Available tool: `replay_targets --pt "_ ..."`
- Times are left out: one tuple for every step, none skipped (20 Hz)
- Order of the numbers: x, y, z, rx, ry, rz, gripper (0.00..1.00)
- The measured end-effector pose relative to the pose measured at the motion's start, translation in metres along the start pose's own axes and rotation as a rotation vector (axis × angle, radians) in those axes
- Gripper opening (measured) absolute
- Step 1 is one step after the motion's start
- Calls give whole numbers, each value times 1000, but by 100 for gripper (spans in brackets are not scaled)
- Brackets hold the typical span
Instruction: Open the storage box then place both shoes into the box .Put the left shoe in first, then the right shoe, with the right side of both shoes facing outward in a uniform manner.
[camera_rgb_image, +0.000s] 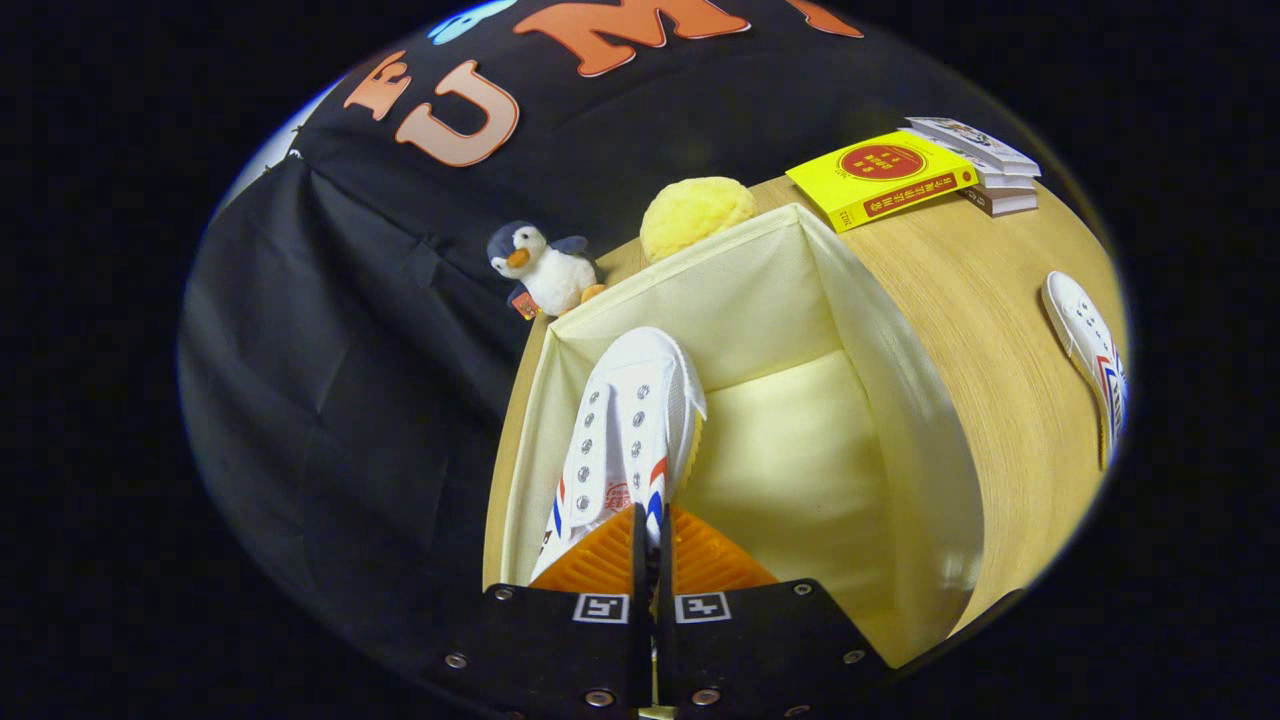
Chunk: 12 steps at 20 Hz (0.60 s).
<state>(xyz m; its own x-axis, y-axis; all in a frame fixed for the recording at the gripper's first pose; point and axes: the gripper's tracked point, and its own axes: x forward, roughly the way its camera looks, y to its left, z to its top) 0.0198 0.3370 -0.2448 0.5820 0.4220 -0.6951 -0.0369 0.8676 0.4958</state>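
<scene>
Gripper (651, 520) poised over the open storage box (880, 400), fingers drawn almost together and clamped on the heel end of a white shoe (625, 430); both pads (600, 560) pressed against the shoe's rear, only a thin slit left between them. Held shoe extending forward from the fingertips, toe pointing toward the box's far wall, eyelet rows and tongue facing up, red and blue stripes visible on its sides near the fingers. Shoe positioned inside the box's opening, along the left wall; whether its sole touches the box floor cannot be told. Box of pale cream fabric, lid not in view, interior floor bare to the right of the shoe. Second white shoe (1090, 360) lying on the wooden table (990, 330), well apart from the box on its right side, red and blue stripes showing near one end. Beyond the box's far wall: a yellow round plush object (697, 213) just behind the rim, and a penguin plush toy (540, 268) at the table's far left corner, near the box's left corner. Yellow book (880, 178) with a red circle on its cover resting on the table beyond the box to the right, beside a small stack of books (985, 165). Black cloth wall (330, 380) behind and left of the table.
</scene>
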Motion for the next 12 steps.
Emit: replay_targets --pt "-3 6 -3 6 18 15 4" --pt "-5 14 0 18 11 43 7" --pt "-6 19 6 28 -6 57 15" --pt "-10 20 13 20 -21 57 22" --pt "-15 19 19 -3 -37 49 32" --pt "-22 20 22 -25 -52 47 42" --pt "-27 22 25 -42 -66 52 53" --pt "-34 23 27 -55 -74 56 65" --pt "-42 24 31 -68 -88 57 77" --pt "-48 24 35 -85 -102 57 84" --pt "-53 20 37 -100 -112 48 95" --pt "-60 19 40 -118 -123 45 97"
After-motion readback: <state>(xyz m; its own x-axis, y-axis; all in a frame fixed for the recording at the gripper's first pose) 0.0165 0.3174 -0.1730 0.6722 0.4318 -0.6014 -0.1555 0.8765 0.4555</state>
